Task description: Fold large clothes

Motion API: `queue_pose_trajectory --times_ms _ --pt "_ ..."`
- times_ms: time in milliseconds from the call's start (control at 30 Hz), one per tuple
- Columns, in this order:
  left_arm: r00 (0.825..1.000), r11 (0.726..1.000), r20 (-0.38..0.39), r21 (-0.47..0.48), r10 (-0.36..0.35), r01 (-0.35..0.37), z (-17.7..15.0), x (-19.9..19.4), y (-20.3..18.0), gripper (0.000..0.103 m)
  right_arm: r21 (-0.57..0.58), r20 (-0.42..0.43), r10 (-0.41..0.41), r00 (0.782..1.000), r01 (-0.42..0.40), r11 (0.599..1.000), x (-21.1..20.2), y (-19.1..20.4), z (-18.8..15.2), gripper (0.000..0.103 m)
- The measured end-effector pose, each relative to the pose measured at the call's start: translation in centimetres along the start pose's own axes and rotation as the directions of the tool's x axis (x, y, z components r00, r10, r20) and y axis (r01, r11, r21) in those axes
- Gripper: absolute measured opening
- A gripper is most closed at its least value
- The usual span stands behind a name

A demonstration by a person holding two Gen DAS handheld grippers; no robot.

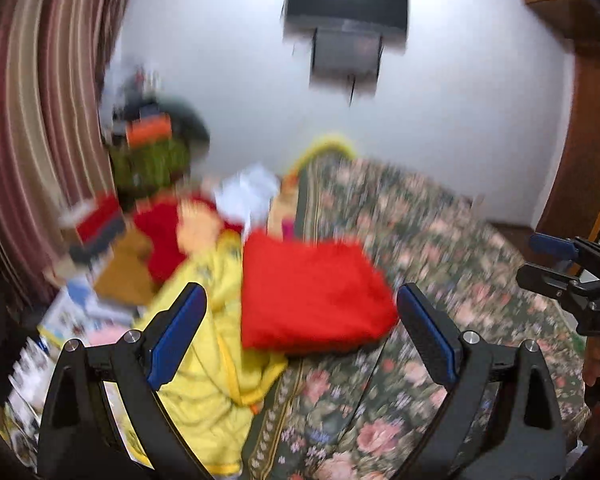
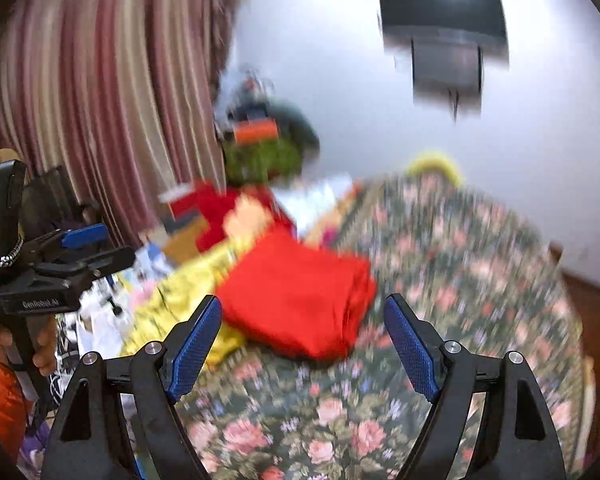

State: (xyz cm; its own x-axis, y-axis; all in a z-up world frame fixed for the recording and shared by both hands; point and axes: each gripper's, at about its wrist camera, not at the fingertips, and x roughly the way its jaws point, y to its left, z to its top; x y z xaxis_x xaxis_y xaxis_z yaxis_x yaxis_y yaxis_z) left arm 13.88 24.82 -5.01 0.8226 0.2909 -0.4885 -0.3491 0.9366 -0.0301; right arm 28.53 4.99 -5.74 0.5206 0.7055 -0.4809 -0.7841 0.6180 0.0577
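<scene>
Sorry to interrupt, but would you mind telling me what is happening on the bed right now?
A person is folding clothes with two tools. The left hand-held gripper and right hand-held gripper both stand open and empty above the floral bedspread. A red garment lies folded on it, partly over a yellow garment that is not folded yet. The pictures are blurred.
</scene>
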Motion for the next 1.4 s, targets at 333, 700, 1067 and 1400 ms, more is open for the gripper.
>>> queue_pose_trajectory --times_ms 333,700,1067,1400 --pt "0.933 0.998 0.357 0.031 0.043 -0.058 0.1 -14.6 -4.9 0.097 0.027 0.344 -0.029 0.938 0.021 0.999 -14.4 5.2 0.2 0.081" --pt "0.918 0.999 0.394 -0.004 0.048 -0.051 -3.3 -17.9 -6.6 0.098 0.074 0.31 -0.063 0.949 0.042 0.996 -17.9 7.2 -3.9 0.081" --pt "0.936 0.999 0.35 -0.013 0.042 -0.041 -4.1 -17.0 -7.5 0.103 0.13 0.285 -0.131 0.95 0.097 0.987 -18.2 6.5 -4.9 0.103" --pt "0.942 0.999 0.332 -0.01 0.044 -0.043 -4.3 -16.2 -7.5 0.103 0.132 0.273 -0.145 0.951 0.113 0.985 -17.6 6.2 -4.7 0.103"
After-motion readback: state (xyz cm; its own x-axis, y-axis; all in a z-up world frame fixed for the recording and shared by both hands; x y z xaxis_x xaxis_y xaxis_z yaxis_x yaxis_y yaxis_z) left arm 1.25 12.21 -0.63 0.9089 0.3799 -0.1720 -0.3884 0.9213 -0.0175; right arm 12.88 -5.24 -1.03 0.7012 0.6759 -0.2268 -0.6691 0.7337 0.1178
